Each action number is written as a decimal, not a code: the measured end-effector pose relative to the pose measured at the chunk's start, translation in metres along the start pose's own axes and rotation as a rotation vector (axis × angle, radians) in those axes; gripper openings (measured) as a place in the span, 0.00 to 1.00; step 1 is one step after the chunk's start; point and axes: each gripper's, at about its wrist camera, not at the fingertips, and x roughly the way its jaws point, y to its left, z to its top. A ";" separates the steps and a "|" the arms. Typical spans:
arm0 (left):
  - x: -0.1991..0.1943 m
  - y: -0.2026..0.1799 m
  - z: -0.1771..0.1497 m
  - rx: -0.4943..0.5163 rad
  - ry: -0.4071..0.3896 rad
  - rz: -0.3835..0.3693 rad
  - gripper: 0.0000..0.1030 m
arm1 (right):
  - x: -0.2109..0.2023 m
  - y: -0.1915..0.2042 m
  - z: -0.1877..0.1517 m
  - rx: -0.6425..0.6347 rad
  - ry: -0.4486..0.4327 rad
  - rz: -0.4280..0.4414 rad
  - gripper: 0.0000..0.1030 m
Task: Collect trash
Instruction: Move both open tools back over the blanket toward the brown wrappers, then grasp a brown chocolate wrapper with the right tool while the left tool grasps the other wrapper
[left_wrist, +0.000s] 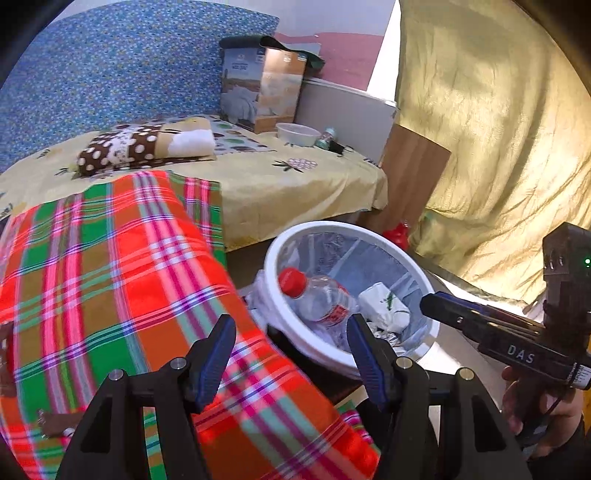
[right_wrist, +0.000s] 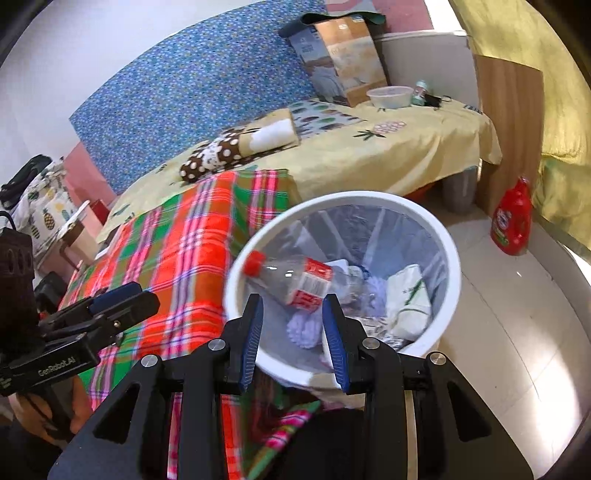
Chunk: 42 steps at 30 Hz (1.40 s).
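A white trash bin (right_wrist: 452, 258) with a clear liner stands on the floor beside the bed; it also shows in the left wrist view (left_wrist: 273, 295). Inside lie a clear plastic bottle (right_wrist: 306, 280) with a red cap, seen too in the left wrist view (left_wrist: 321, 299), and a crumpled white wrapper (right_wrist: 410, 299), plus other paper scraps. My right gripper (right_wrist: 293, 328) is open and empty just above the bin's near rim. My left gripper (left_wrist: 291, 347) is open and empty, over the plaid blanket's edge beside the bin. The right gripper (left_wrist: 428, 304) shows side-on at the bin's right rim.
A red-green plaid blanket (left_wrist: 110, 277) covers the near bed. A yellow sheet, a dotted folded cloth (left_wrist: 144, 147), a cardboard box (left_wrist: 258, 88), a plastic bowl (left_wrist: 297, 133) and a small bottle lie farther back. A red detergent bottle (right_wrist: 511, 221) stands on the floor by a wooden board.
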 end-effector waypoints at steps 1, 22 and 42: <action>-0.003 0.003 -0.001 -0.003 -0.004 0.008 0.60 | 0.000 0.003 0.000 -0.005 -0.001 0.005 0.35; -0.073 0.067 -0.045 -0.114 -0.061 0.172 0.60 | 0.009 0.074 -0.020 -0.157 0.032 0.177 0.35; -0.125 0.139 -0.082 -0.256 -0.092 0.328 0.60 | 0.036 0.150 -0.035 -0.383 0.112 0.315 0.36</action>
